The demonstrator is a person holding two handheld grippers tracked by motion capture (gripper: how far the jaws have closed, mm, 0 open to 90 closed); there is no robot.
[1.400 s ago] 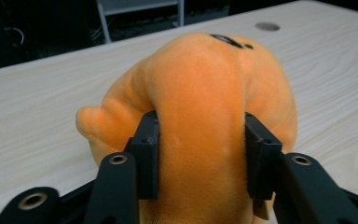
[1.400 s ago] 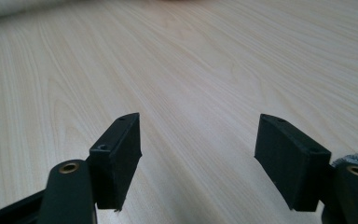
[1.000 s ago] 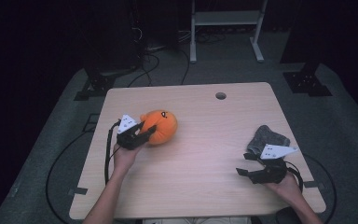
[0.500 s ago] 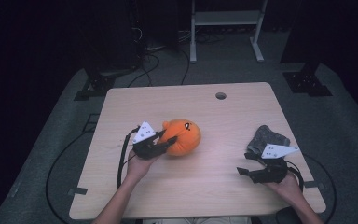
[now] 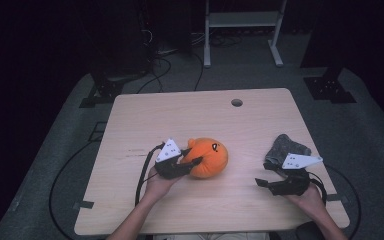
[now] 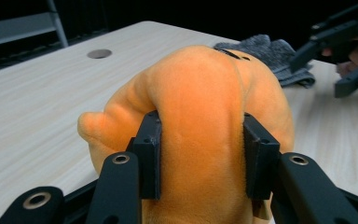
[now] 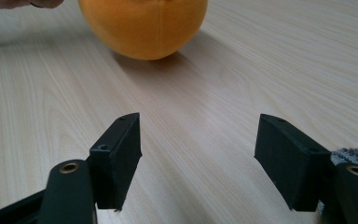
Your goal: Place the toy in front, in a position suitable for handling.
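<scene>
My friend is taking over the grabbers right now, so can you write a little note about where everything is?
Left gripper: jaws shut on the orange plush toy, near the middle of the table.
Right gripper: jaws open, holding nothing, low over the table's right side.
Grey cloth: lies just beyond the right gripper.
Done: toy grasped.
Left: probably bringing the toy to the right; the goal is unclear.

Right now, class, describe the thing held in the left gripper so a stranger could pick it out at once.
Start at the pale wooden table. Left of its middle, the left gripper squeezes a soft toy. It is round, plush and bright orange, unlike the flat grey cloth by the right edge.
</scene>
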